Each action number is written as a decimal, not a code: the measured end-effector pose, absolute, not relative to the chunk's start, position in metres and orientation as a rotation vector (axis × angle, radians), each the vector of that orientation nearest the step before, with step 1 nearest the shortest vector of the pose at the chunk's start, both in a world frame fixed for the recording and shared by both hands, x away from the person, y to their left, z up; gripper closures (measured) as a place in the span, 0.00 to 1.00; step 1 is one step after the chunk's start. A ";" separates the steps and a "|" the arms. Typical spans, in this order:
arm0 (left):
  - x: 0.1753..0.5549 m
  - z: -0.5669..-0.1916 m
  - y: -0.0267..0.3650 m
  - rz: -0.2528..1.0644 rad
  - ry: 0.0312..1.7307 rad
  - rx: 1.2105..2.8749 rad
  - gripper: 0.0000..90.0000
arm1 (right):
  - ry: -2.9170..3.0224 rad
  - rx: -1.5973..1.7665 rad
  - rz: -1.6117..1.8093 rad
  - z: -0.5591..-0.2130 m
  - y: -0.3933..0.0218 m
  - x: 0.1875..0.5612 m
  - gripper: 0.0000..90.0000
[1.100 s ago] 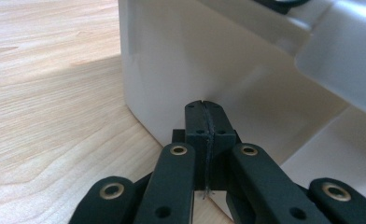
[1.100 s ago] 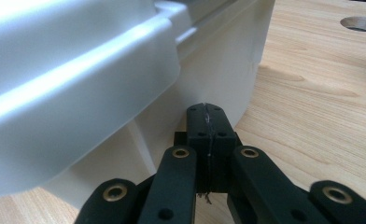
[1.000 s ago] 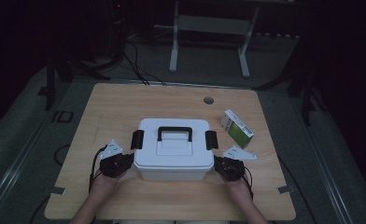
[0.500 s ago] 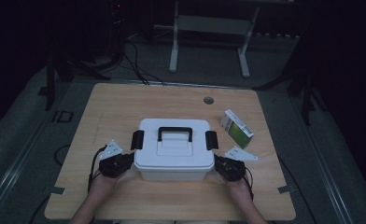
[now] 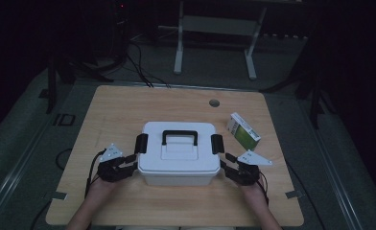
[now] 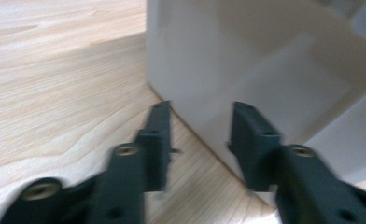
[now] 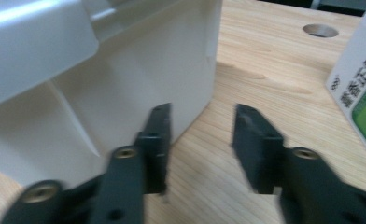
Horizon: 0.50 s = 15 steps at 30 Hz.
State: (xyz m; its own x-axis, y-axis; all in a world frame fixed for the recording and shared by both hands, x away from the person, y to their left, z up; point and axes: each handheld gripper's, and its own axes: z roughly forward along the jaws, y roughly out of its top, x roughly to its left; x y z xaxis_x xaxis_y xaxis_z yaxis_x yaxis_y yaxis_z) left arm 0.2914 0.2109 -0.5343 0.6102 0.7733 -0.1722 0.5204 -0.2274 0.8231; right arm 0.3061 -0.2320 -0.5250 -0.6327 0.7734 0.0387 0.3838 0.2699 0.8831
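High view: a white lidded box (image 5: 179,153) with a black handle (image 5: 180,136) sits mid-bench, the left gripper (image 5: 121,165) and right gripper (image 5: 231,168) flanking its near corners, jaws parted and empty. A green-and-white carton (image 5: 243,130) lies just beside. Shifting the box likely calls for even pressure from both sides, jaws kept low against the walls.

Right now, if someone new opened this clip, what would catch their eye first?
The white lidded box with its black handle, at the middle of the wooden table, stands out first. The left gripper and right gripper flank its two ends, jaws open. A small green and white carton lies to the right of the box, apart from it.
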 end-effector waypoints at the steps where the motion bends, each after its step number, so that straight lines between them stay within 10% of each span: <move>1: 0.291 -0.534 0.211 0.340 1.033 1.899 0.57 | 2.145 1.047 1.318 -0.525 -0.232 0.306 0.57; 9: 0.289 -0.535 0.219 0.272 1.033 1.938 0.36 | 2.157 1.070 1.336 -0.527 -0.245 0.310 0.17; 15: 0.288 -0.538 0.222 0.194 1.018 2.006 0.28 | 2.172 1.069 1.358 -0.528 -0.252 0.310 0.15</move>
State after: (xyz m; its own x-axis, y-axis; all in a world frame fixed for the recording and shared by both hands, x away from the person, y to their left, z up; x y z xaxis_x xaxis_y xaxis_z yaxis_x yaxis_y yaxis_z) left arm 0.2884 0.2222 -0.5385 0.6559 0.7210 -0.2236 0.5880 -0.3022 0.7503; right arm 0.3100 -0.2520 -0.5281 -0.6470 0.7577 0.0848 0.4082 0.2503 0.8779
